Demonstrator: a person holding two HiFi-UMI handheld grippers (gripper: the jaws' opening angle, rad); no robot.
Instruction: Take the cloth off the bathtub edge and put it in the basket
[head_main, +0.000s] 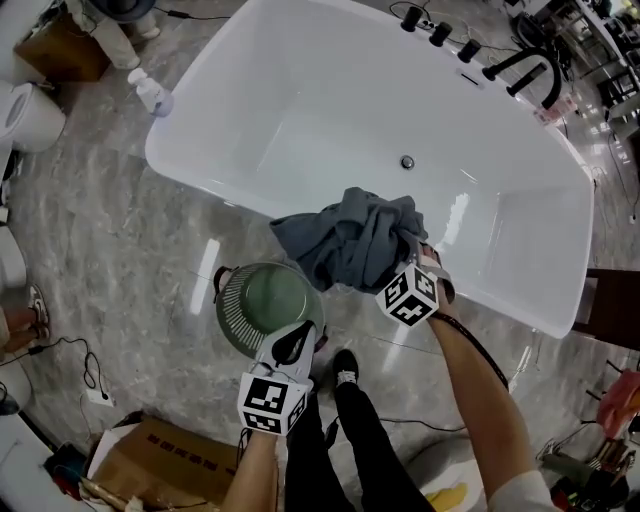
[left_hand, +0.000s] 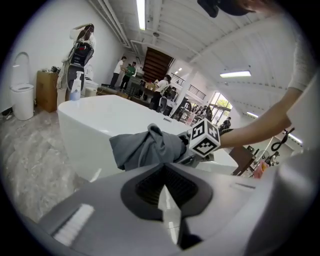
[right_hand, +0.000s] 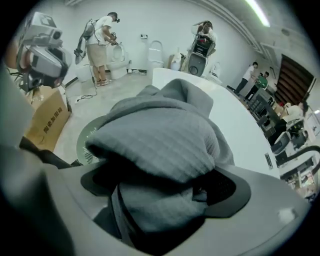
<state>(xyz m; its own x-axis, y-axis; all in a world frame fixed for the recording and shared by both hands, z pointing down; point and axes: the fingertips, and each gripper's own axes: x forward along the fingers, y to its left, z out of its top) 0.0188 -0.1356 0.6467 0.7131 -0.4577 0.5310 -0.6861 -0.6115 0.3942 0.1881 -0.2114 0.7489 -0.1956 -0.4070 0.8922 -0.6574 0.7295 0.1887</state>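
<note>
1. Right claw (head_main: 418, 252) gapes wide, with the crumpled grey cloth (head_main: 350, 240) bunched between its jaws at the white bathtub's (head_main: 300, 100) near edge.
2. Round green mesh basket (head_main: 262, 300) sits just beside, on the floor.
3. Left claw (head_main: 292, 345) is narrow and empty at the basket's rim.

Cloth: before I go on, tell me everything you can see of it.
The cloth is blue-grey and soft, with a fine ribbed weave, bunched in thick folds. It lies draped over the near rim of the white bathtub, with one corner hanging outside toward the green basket on the floor. The right tool reaches into it, jaws wide apart, with a heap of cloth between them.
</note>
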